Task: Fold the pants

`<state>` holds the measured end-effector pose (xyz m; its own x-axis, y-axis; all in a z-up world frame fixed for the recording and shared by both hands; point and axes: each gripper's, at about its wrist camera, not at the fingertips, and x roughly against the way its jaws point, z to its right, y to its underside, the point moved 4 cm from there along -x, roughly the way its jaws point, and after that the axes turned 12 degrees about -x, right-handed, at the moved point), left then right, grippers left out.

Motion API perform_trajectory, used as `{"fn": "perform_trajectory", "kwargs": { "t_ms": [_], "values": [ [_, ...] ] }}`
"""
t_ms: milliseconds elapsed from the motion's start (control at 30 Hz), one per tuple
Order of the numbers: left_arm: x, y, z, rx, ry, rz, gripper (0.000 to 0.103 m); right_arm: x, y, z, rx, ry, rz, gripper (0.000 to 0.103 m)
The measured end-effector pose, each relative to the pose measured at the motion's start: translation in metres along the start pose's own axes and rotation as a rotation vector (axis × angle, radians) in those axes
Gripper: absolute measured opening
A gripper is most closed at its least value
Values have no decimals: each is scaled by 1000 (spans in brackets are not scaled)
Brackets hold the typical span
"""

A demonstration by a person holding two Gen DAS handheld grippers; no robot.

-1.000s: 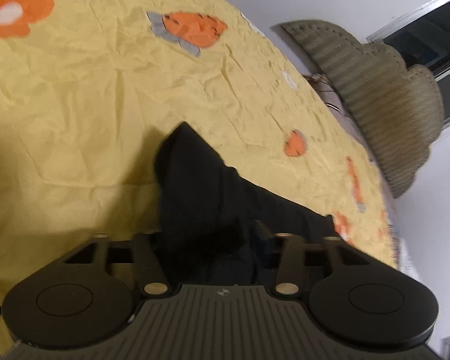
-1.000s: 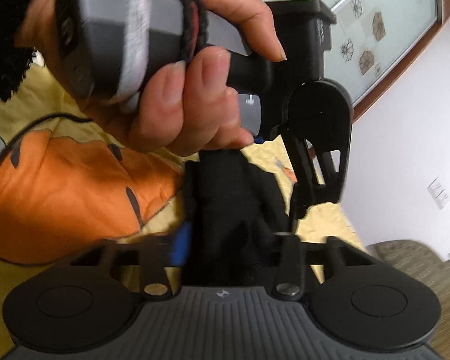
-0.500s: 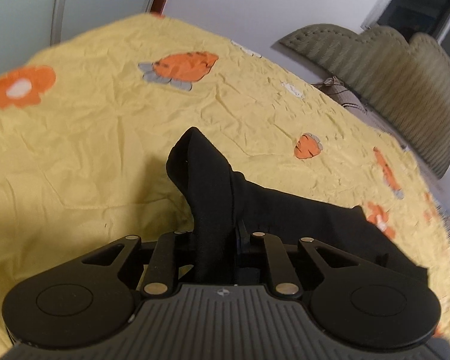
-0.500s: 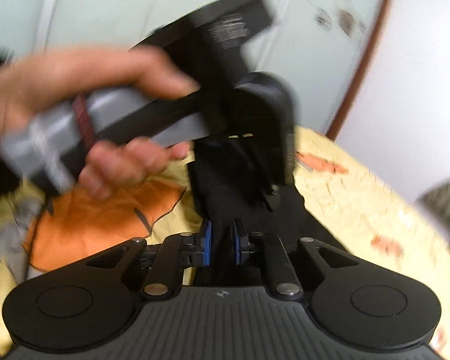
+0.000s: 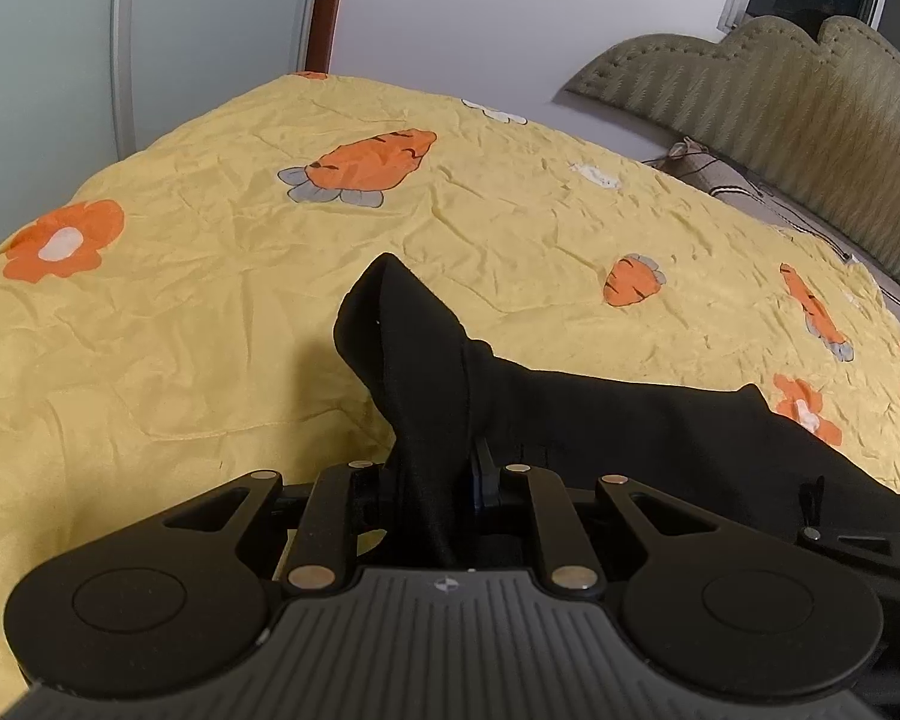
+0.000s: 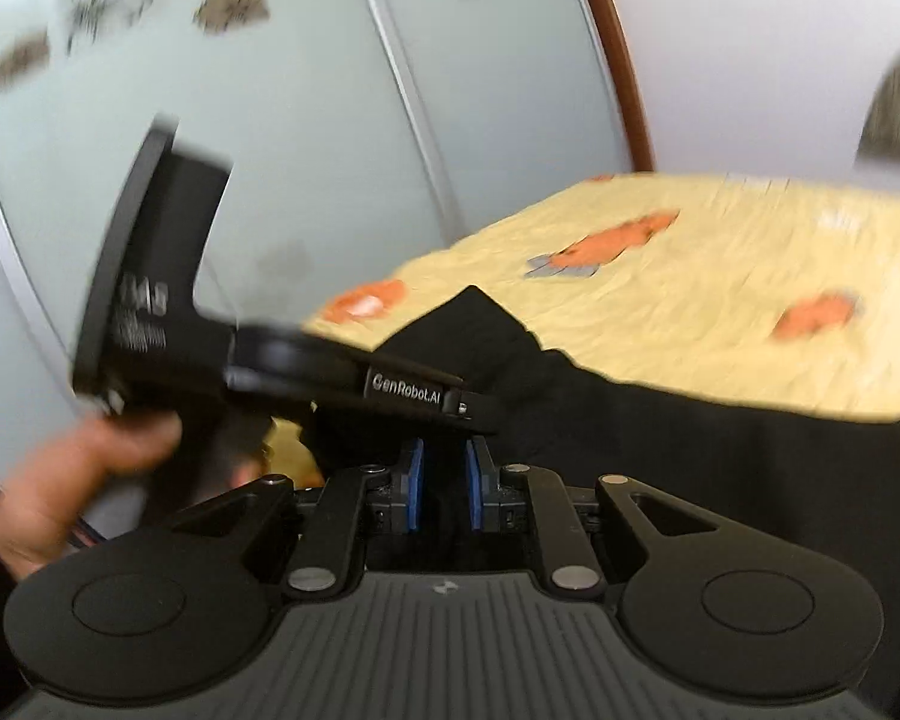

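Black pants (image 5: pixel 630 438) are seen draped across a yellow bedspread (image 5: pixel 210 276) printed with orange carrots and flowers, one bunched end lifted clear of the bed. The cloth is judged soft, limp and light, with no stiffness of its own; any unsupported length can be expected to sag and drag, so hold is best taken at a hem or waistband edge, through both layers. In the left wrist view the left gripper (image 5: pixel 435 480) is shown clamped on a raised fold of the fabric, which stands up in a peak beyond the fingers. In the right wrist view the right gripper (image 6: pixel 444 480) is shown with its blue pads (image 6: pixel 415 483) drawn close on a dark strip of the same cloth, seemingly pinched. The left gripper's body (image 6: pixel 306 372) is crossed in front, held by the left hand (image 6: pixel 78 480). Much is obscured: the right wrist view is smeared by motion, the near part of the garment is hidden behind both gripper bodies, and waist cannot be told from cuff. A padded headboard (image 5: pixel 780 90) and sliding wardrobe doors (image 6: pixel 270 120) are seen beyond
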<state>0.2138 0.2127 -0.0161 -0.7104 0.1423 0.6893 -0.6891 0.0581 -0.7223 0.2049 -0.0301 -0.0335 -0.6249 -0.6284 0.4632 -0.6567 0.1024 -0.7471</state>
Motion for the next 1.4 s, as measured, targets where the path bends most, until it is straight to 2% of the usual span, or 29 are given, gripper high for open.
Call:
{"fn": "perform_trajectory", "kwargs": {
  "t_ms": [67, 100, 133, 200, 233, 367, 467, 567, 633, 800, 1000, 1400],
  "values": [
    [0, 0, 0, 2, 2, 4, 17, 3, -9, 13, -88, -58, -5, 15],
    [0, 0, -2, 6, 6, 4, 17, 4, -10, 21, -128, -60, -1, 15],
    [0, 0, -2, 11, 8, 5, 17, 2, -13, 25, -131, -10, 17, 15],
    [1, 0, -2, 19, 11, 14, 17, -2, -15, 13, -40, 132, 14, 15],
    [2, 1, -1, 18, 10, 18, 17, -7, -14, 10, 4, 164, 4, 15],
    [9, 0, 3, 13, 4, 34, 17, -22, -10, 7, 5, 121, -28, 15],
    [18, -3, 7, 25, 21, 48, 16, -46, -4, 2, 37, 132, -40, 15],
    [32, -6, 16, 17, 34, 74, 16, -34, -4, -5, 29, 81, -9, 15],
    [43, -9, 24, 17, 41, 92, 16, -23, -6, -9, 34, 77, 22, 15],
    [68, -20, 52, 7, 69, 136, 17, 21, -14, -4, -45, 33, 104, 15],
    [96, -32, 107, -67, 93, 181, 19, 78, -22, 5, -75, 34, 207, 15],
    [97, -31, 250, -241, 161, 181, 26, 189, -3, 81, -272, 69, 352, 15]
  ]
}}
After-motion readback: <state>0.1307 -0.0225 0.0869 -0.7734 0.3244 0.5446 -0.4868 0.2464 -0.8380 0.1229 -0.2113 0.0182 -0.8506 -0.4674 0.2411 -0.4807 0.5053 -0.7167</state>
